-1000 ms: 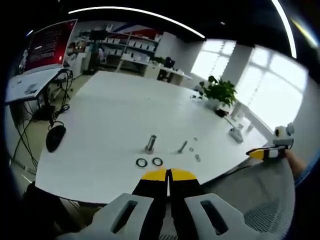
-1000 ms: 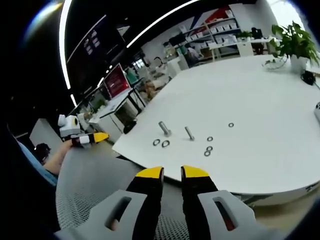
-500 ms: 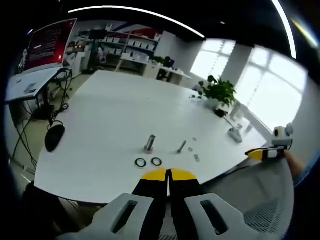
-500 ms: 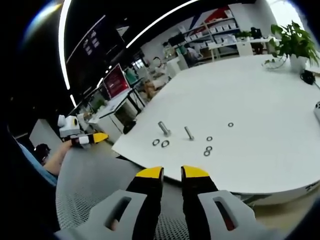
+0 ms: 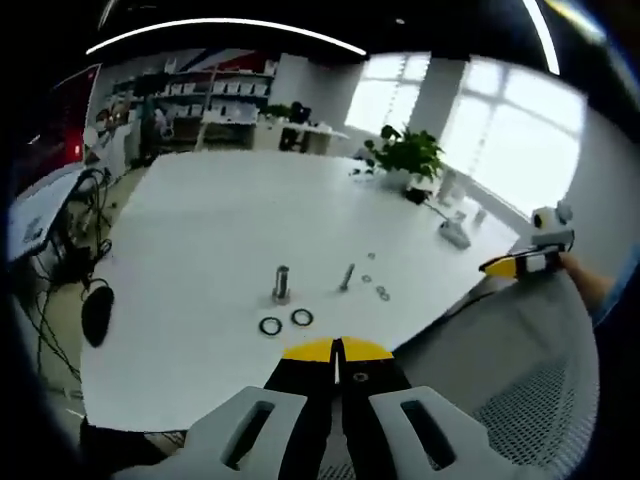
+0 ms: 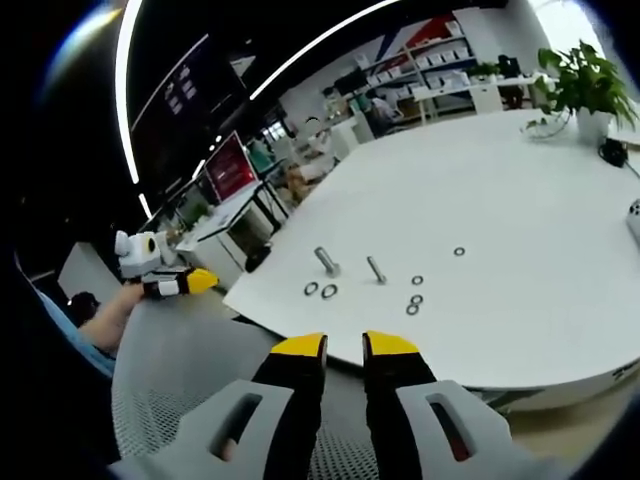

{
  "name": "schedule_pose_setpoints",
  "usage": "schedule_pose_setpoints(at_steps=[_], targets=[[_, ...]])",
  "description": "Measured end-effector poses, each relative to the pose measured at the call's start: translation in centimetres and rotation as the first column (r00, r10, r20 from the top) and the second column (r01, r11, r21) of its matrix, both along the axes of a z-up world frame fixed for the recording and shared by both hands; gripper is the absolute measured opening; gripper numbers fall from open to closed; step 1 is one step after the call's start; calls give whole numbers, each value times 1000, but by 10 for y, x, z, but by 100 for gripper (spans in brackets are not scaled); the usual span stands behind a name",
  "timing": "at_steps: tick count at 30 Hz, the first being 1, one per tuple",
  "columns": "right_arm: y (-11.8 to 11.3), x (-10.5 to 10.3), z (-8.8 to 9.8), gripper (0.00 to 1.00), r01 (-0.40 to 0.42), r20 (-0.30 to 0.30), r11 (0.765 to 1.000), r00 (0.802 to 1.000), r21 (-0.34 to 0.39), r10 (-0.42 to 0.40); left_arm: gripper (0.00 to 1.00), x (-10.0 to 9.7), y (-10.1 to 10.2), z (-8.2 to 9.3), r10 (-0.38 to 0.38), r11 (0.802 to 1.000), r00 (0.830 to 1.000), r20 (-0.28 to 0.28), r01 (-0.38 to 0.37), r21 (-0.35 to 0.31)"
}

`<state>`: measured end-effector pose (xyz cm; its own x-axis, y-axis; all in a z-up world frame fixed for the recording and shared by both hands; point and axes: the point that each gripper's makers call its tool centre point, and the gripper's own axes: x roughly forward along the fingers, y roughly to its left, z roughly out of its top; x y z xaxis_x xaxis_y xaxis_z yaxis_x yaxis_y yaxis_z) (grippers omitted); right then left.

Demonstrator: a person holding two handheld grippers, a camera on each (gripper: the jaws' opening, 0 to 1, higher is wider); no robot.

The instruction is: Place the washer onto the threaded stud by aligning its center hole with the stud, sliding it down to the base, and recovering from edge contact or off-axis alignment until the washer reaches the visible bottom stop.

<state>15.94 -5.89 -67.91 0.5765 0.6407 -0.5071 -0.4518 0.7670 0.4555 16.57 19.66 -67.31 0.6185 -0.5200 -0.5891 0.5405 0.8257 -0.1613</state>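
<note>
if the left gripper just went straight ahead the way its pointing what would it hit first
Probably the near edge of the white table, then the two dark washers lying just past it, with the upright threaded stud behind them. The left gripper is shut and off the table; depth is hard to judge.

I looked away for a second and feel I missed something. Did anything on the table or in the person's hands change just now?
Only the left tool swung: its whole picture has shifted, and in the right gripper view it sits slightly lower. Its jaws remain shut on nothing; the right tool is open as before. The upright stud, the lying bolt and the washers on the white table stayed put.
</note>
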Motion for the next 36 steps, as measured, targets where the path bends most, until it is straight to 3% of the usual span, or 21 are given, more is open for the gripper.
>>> schedule_pose_setpoints(at_steps=[1,3,8,10,13,15,16,17,18,20,27,32,36], targets=[[0,0,0,17,-1,0,1000,1000,-1,1,0,1,-4,4,-53,998,998,29,51,39],[0,0,0,17,-4,-1,1000,1000,-3,4,0,4,-4,6,-104,991,994,18,102,83],[0,0,1,17,1,3,1000,1000,1,-1,0,25,-5,18,-183,975,982,41,176,136],[0,1,1,17,3,5,1000,1000,1,-3,0,32,-6,17,-247,954,968,32,238,183],[0,1,1,17,5,6,1000,1000,1,-5,0,42,-5,11,-316,918,949,13,302,258],[0,1,2,17,6,8,1000,1000,0,-6,2,48,-7,7,-330,915,944,0,320,247],[0,1,2,17,9,9,1000,1000,0,-9,2,51,-9,4,-367,900,930,9,353,254],[0,1,3,17,11,10,1000,1000,0,-11,3,54,-8,1,-368,896,930,-4,356,264],[0,1,2,17,14,10,1000,1000,1,-14,4,56,-2,-7,-370,880,928,-48,367,301],[0,1,3,17,16,11,1000,1000,2,-16,5,60,0,-13,-394,860,917,-66,393,326],[1,1,3,17,10,8,1000,1000,-3,-10,7,70,-1,-40,-417,828,897,-148,442,345],[2,0,1,17,-7,0,1000,1000,-11,7,7,67,-2,-70,-449,773,859,-245,512,375],[2,0,1,17,-8,-5,1000,1000,-15,8,6,70,-1,-96,-492,684,805,-331,593,426]])
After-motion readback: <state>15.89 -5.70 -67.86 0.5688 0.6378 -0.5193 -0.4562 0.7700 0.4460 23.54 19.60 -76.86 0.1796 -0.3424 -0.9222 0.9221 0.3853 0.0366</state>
